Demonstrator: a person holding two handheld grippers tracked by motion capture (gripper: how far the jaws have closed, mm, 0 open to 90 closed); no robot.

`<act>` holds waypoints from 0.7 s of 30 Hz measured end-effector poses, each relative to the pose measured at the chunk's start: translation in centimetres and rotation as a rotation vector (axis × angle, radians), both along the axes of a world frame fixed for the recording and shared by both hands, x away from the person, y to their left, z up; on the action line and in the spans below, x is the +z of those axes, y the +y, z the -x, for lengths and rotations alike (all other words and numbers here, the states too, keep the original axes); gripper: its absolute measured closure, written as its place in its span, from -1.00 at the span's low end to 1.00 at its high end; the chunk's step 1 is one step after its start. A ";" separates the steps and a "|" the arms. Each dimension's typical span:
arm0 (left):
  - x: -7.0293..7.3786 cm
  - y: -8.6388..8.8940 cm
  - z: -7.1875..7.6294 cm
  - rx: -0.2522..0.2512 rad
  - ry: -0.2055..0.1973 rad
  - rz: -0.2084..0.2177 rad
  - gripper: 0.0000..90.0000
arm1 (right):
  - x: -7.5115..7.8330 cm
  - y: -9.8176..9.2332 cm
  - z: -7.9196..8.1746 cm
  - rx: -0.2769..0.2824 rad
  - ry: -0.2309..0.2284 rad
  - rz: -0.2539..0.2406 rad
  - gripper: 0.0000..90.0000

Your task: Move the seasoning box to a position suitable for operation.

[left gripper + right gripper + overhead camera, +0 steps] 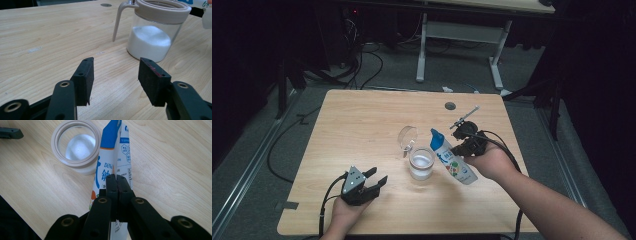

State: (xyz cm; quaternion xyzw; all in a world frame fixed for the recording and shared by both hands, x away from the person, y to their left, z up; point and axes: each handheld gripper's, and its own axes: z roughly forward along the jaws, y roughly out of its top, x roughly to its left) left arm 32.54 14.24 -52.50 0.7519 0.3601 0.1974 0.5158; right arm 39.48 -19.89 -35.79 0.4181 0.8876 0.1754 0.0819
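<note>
Glass jar of white powder stands near mid-table, taken as landmark; its hinged lid stands open behind it; a small grommet hole lies far behind, towards the far edge. Right gripper, jaws clenched on a white-and-blue packet, holds it just right of the jar; packet's long axis tilted, blue end up and leaning towards the jar mouth. Left gripper, jaws released and empty, rests left-front of the jar, apart from it; bare tabletop left of and behind the jar.
</note>
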 end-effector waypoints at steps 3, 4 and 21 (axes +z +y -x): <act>0.0 0.0 0.0 -0.001 0.001 -0.001 0.04 | -0.3 -0.3 0.0 -0.001 -0.001 -0.002 1.00; 0.0 0.0 0.0 -0.001 0.001 -0.002 0.04 | -0.3 -0.3 0.0 -0.007 0.003 0.002 1.00; 0.0 0.0 0.0 -0.004 0.001 0.001 0.04 | -1.3 -2.8 -0.7 -0.069 0.005 0.027 1.00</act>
